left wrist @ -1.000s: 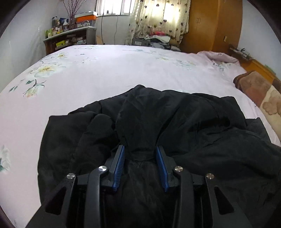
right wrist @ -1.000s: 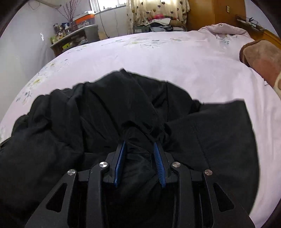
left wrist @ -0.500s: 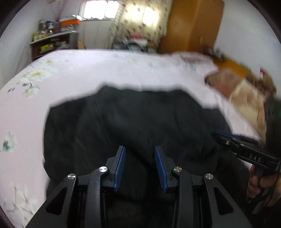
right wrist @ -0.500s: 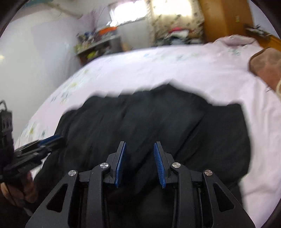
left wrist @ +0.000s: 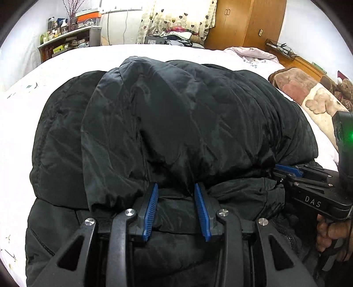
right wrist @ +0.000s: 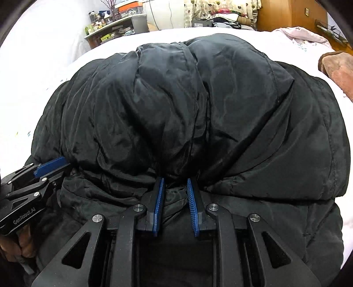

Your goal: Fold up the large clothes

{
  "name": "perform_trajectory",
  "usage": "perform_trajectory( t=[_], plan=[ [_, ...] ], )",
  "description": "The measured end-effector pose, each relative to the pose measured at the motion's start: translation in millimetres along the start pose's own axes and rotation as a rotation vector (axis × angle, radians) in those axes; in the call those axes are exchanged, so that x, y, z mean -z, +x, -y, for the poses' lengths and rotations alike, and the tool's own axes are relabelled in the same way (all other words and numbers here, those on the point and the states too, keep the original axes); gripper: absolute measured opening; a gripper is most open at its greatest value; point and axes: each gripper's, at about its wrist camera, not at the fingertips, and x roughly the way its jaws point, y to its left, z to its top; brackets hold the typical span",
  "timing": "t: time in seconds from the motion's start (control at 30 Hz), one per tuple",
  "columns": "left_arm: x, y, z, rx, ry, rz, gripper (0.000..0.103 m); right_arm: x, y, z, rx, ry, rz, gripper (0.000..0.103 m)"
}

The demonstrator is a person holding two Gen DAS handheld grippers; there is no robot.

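Black padded jacket (left wrist: 176, 123) lay bunched on the bed (left wrist: 72, 61), filling most of both wrist views. Upper layer was doubled over onto the lower part of the jacket, forming a thick rounded roll with its free edge toward the cameras.

Left gripper (left wrist: 176, 192): blue pads (left wrist: 152, 209) sat against the near edge of the jacket's folded layer, a gap between them, fabric bulging into the gap. Tips were buried under the fold, so I could not tell whether it pinched cloth or just stood spread against it.

Right gripper (right wrist: 175, 187): pads (right wrist: 159, 203) closer together, a crumpled tuck of jacket fabric squeezed between them at the fold edge. Read as pinching the jacket.

In the left wrist view the right gripper showed at the jacket's right end, blue fingertip (left wrist: 286, 168) pushed into the fold, person's hand (left wrist: 331, 234) on the handle below it. In the right wrist view the left gripper showed at the jacket's left end, fingertip (right wrist: 49, 166) touching the fold.

Beyond the jacket: cluttered shelf (left wrist: 66, 44), heart-print curtain (left wrist: 176, 19), wooden wardrobe (left wrist: 249, 22). Right of the jacket: brown blanket (left wrist: 293, 84) on the bed.
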Motion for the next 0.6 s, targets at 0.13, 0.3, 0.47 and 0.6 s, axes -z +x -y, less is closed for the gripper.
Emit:
perform_trajectory(
  t=[0.13, 0.3, 0.47, 0.6],
  plan=[
    [-2, 3, 2, -0.001, 0.000, -0.003, 0.038, 1, 6, 1, -0.006, 0.005, 0.000, 0.021],
    [-2, 3, 3, -0.005, 0.002, -0.002, 0.038, 3, 5, -1, -0.001, 0.000, 0.002, 0.021],
    [-2, 3, 4, -0.012, 0.006, -0.003, 0.038, 3, 6, -2, 0.009, -0.009, -0.002, 0.021],
    [-7, -4, 13, -0.038, 0.024, -0.004, 0.038, -1, -2, -8, 0.017, -0.012, -0.006, 0.021]
  ],
)
